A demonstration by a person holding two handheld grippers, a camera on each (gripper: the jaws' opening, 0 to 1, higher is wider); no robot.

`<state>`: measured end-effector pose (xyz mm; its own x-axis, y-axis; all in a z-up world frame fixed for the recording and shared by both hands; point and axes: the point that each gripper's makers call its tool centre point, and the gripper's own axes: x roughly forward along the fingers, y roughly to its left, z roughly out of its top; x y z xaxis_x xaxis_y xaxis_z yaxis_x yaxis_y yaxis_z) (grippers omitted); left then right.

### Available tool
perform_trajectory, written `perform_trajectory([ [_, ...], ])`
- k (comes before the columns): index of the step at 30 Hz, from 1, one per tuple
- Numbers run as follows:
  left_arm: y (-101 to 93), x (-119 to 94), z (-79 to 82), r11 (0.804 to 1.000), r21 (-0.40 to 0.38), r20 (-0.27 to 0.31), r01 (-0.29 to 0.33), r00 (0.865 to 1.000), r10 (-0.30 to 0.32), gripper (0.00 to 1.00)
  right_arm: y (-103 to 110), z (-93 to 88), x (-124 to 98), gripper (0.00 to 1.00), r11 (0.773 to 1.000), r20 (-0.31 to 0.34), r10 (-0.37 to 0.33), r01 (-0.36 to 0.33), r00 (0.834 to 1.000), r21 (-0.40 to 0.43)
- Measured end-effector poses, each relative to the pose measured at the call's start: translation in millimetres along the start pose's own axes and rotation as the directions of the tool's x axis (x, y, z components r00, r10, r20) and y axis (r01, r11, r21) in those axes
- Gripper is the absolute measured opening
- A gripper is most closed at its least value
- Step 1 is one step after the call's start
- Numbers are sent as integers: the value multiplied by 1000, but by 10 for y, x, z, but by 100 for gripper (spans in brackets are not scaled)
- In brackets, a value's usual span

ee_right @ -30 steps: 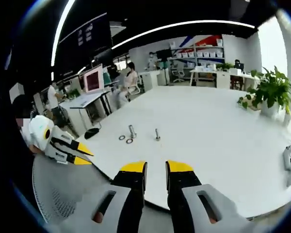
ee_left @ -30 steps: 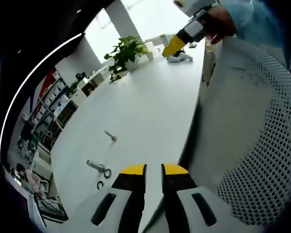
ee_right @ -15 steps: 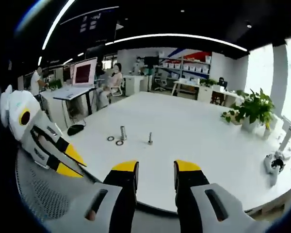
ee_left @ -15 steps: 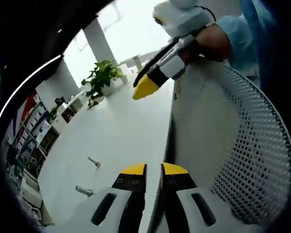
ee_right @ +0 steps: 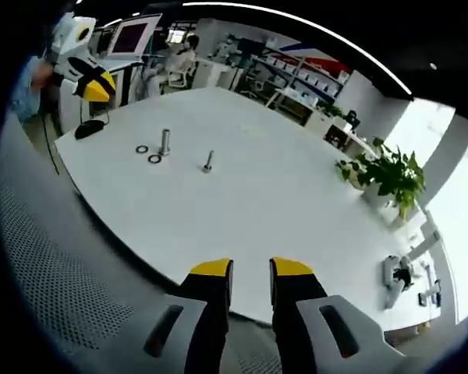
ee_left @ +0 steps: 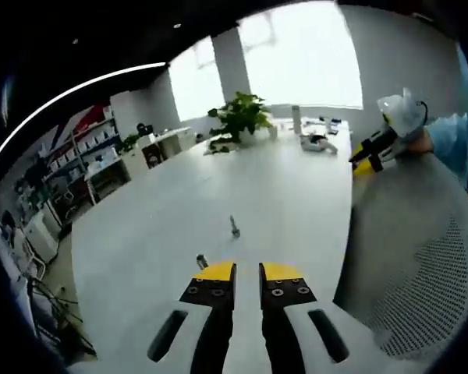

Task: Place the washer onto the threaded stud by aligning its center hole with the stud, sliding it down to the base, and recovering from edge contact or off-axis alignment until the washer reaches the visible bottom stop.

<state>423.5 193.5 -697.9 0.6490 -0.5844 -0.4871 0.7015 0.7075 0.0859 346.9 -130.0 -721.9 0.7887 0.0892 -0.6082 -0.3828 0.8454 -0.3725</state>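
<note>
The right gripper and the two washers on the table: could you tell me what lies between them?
In the right gripper view, only bare white table and its near edge separate the right gripper from the washers. The large stud and smaller bolt stand off that line.

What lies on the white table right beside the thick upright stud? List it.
In the right gripper view, two washers lie flat on the white table beside the thick stud. A thinner bolt stands further off. The stud's base is too small to read.
</note>
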Motion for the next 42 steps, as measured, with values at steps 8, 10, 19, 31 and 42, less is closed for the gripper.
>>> perform_trajectory([
  [8,673,595,-733,997,-13,-215,-77,974,72,15,44,-70,19,20,999,-45,30,-31,999,-19],
  [10,721,700,-853,997,33,-258,-77,963,83,15,25,-35,7,20,1000,-26,22,-22,999,-9],
  [19,623,1125,-1144,998,55,-373,-13,927,33,15,-14,13,-2,19,1000,9,17,-17,1000,7],
  [31,553,1355,-1264,998,55,-427,40,904,-13,10,-34,-15,11,19,1000,8,26,-26,1000,8],
  [42,499,1360,-1292,998,12,-436,68,898,-56,3,-35,-21,19,19,1000,4,30,-30,1000,2],
])
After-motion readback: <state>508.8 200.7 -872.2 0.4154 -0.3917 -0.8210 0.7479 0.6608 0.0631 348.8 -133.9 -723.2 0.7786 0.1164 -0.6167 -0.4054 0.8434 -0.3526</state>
